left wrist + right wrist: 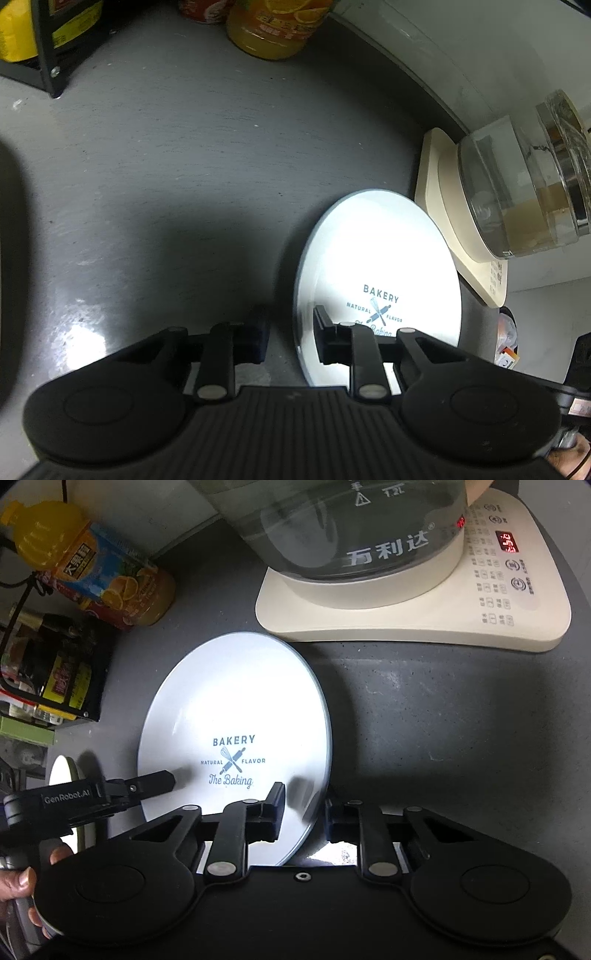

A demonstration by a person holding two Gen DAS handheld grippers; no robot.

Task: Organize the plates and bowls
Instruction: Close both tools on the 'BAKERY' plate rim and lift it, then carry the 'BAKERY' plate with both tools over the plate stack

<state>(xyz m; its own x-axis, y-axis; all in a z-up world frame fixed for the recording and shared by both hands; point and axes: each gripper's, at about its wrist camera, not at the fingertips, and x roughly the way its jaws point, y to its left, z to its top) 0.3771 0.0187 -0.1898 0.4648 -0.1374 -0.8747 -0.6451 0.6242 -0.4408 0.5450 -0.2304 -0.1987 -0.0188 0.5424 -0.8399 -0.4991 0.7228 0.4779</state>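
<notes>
A white plate (373,258) printed "BAKERY" lies on the dark grey counter; it also shows in the right wrist view (236,709). My left gripper (290,328) straddles the plate's left rim, jaws apart; its finger (147,784) reaches over the plate from the left in the right wrist view. My right gripper (303,812) straddles the plate's near right rim, one finger above the plate and one outside it, with a gap between them. Neither visibly clamps the plate.
A glass kettle (351,528) on a cream base (417,616) stands just behind the plate. An orange juice bottle (99,568) and a black rack (55,672) of packets are at the back left. Another white dish (61,771) edge shows at far left.
</notes>
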